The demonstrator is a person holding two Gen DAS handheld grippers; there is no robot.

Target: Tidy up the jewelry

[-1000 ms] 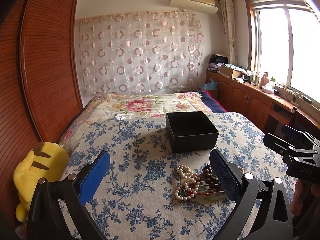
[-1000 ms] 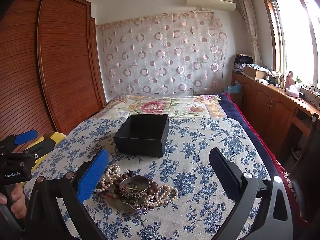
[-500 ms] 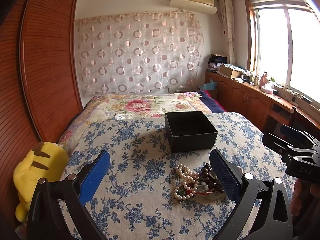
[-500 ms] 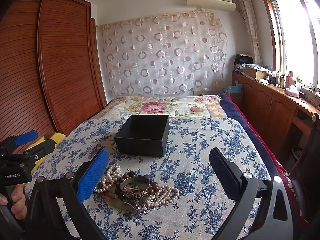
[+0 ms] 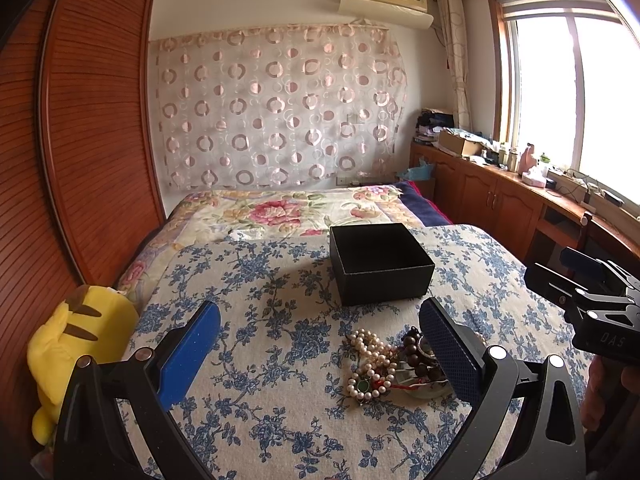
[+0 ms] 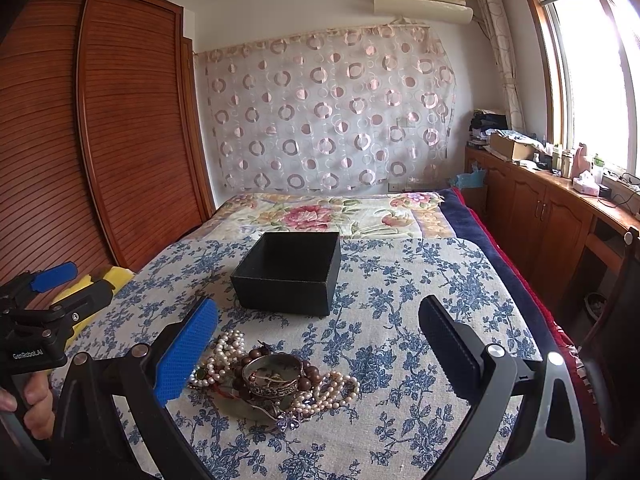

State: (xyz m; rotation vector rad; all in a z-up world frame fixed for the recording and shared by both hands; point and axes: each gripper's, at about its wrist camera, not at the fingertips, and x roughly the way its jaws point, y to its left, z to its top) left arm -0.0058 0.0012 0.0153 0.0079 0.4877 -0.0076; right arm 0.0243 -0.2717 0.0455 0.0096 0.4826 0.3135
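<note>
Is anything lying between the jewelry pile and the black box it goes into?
Nothing visible: only bare blue floral bedspread separates the tangled pile of pearl and bead jewelry from the open black square box.

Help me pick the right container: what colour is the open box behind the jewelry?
Black, inside and out; the box shows best in the right wrist view.

Both grippers same build: black Y-frame arms, silver pivot screws, textured blue pads [image 6: 186,350] on the fingers. Left gripper [image 5: 320,344] body marked "GenRobot.AI" in white, seen from right wrist; right gripper [image 6: 320,344] body marked "DAS", seen from left wrist
</note>
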